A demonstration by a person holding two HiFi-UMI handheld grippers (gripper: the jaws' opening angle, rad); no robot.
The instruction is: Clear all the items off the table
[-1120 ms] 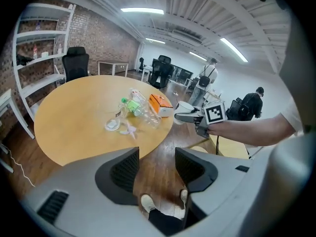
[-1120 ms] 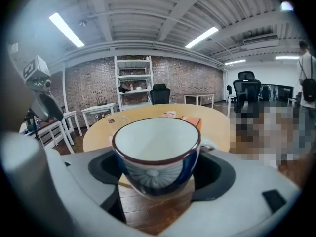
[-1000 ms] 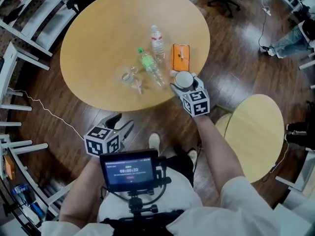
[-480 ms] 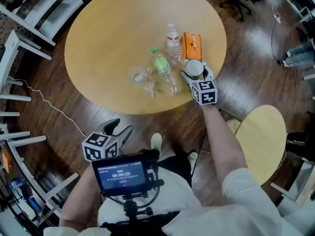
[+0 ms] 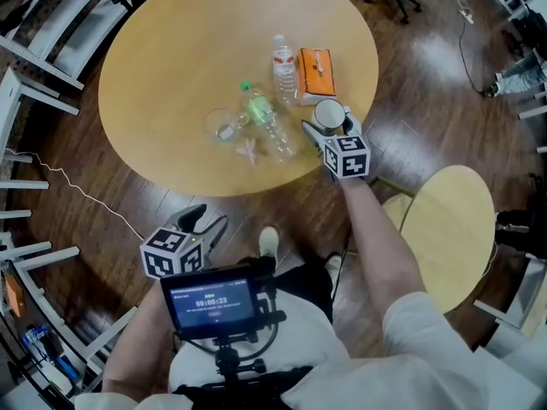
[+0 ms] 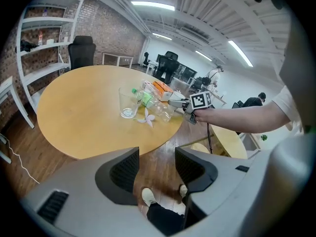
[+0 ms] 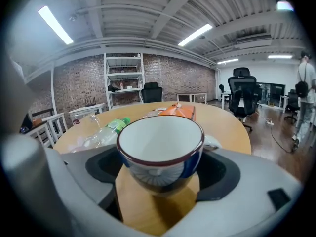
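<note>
Wooden round bench (image 5: 162, 49), seen from above, with a person seated at its near edge and a claw in each hand. The right claw (image 5: 329, 123) reaches over the bench edge and brackets a cup (image 7: 160, 144) that is white inside, blue-banded, with a dark red rim. The cup stands upright on the bench, right between the jaws.

Those jaws have just been opening wider. They now stand spread to either side of the cup, with the pads close to its wall but apparently not squeezing it. That suggests the cup is lined up as the next pick, and the jaws must close before it can be lifted.

The left claw (image 5: 208, 222) hangs low, off the bench and above the floor. Its jaws are spread with nothing between them.

Beyond the cup lie a green-capped bottle (image 5: 267, 122) on its side, a second bottle (image 5: 283, 67), an orange packet (image 5: 315, 71), a glass (image 5: 220, 125) and a small pale flower (image 5: 249, 150). All of it remains on the bench, so clearing looks barely begun.
</note>
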